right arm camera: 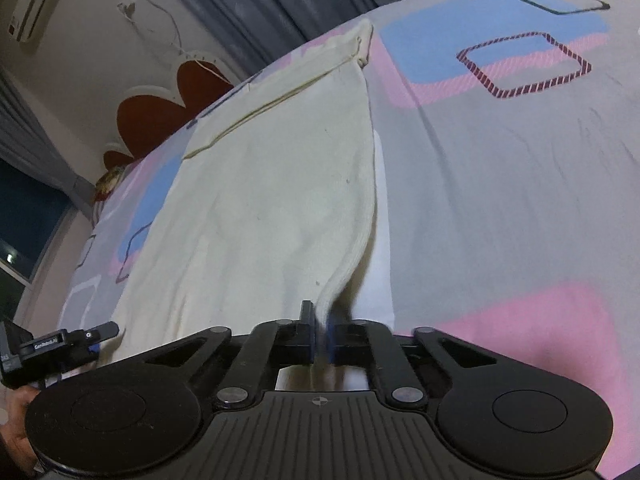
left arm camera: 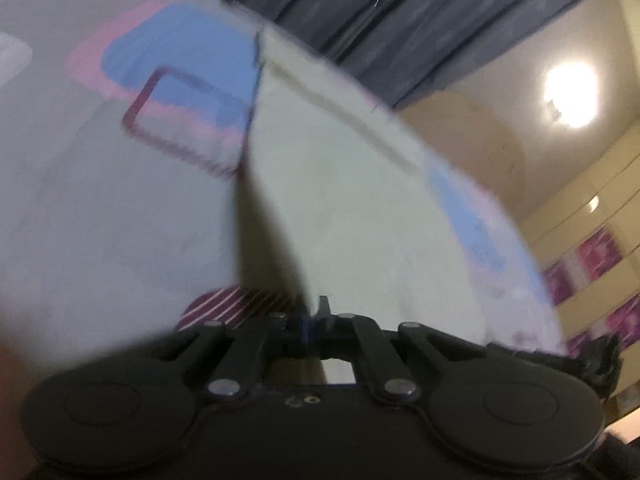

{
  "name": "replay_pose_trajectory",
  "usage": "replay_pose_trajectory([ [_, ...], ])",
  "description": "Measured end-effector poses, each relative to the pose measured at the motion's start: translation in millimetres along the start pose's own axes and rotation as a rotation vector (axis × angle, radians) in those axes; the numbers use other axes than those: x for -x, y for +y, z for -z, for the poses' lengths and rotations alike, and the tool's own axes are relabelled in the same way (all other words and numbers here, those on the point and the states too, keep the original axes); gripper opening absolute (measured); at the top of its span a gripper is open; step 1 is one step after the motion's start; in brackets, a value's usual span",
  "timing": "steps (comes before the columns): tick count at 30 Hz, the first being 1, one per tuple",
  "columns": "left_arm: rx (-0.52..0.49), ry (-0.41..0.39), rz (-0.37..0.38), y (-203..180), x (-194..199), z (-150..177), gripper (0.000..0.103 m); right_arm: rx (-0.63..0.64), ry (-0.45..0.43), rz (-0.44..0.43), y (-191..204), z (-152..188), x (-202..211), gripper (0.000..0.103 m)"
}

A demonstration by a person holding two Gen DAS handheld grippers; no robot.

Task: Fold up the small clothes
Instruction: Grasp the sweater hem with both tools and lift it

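A cream garment [right arm camera: 260,184] lies spread on a bed sheet [right arm camera: 500,184] printed with grey, pink and blue squares. My right gripper [right arm camera: 320,326] is shut on the garment's near ribbed edge, which rises in a fold into the jaws. In the left wrist view the same cream garment [left arm camera: 352,208] narrows to a corner that runs down into my left gripper [left arm camera: 314,312], which is shut on it. That view is blurred. The left gripper [right arm camera: 86,338] also shows in the right wrist view, at the garment's near left corner, held by a hand [right arm camera: 16,400].
The bed sheet [left arm camera: 100,208] fills most of both views. Behind the bed hang dark grey curtains [right arm camera: 260,8], with a red flower-shaped headboard [right arm camera: 160,108] and a wall air conditioner [right arm camera: 36,4]. A bright ceiling lamp [left arm camera: 570,94] glares at the right.
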State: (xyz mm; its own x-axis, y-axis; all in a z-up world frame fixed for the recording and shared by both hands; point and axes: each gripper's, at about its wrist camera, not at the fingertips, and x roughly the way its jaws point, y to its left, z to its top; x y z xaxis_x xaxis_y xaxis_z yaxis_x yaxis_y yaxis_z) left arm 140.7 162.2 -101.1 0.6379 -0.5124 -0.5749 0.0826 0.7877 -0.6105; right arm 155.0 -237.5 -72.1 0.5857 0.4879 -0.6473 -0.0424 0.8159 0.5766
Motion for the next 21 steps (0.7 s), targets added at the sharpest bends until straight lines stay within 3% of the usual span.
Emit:
replay_pose_trajectory([
  [3, -0.025, -0.063, -0.028, -6, 11, -4, 0.002, 0.007, -0.06, -0.042, 8, -10, 17, 0.002],
  [5, -0.007, -0.026, -0.075, 3, 2, -1, 0.002, 0.037, -0.061, -0.024, 10, -13, 16, 0.002],
  [7, 0.01, 0.025, -0.11, 12, -8, 6, 0.002, 0.04, 0.017, 0.049, 3, -9, -1, 0.002],
  [8, 0.024, 0.018, -0.105, 13, -7, 8, 0.002, 0.027, 0.053, 0.079, -1, -7, -9, 0.002],
  [11, 0.046, -0.019, -0.08, 10, 2, 6, 0.002, -0.036, 0.004, 0.03, -4, -8, -2, 0.002],
  [14, 0.059, -0.076, -0.036, 5, 6, -11, 0.002, -0.022, -0.057, -0.01, 7, -22, 6, 0.002],
  [21, 0.103, -0.186, 0.071, -13, -27, -91, 0.002, 0.016, -0.139, -0.036, 36, -99, -11, 0.002],
])
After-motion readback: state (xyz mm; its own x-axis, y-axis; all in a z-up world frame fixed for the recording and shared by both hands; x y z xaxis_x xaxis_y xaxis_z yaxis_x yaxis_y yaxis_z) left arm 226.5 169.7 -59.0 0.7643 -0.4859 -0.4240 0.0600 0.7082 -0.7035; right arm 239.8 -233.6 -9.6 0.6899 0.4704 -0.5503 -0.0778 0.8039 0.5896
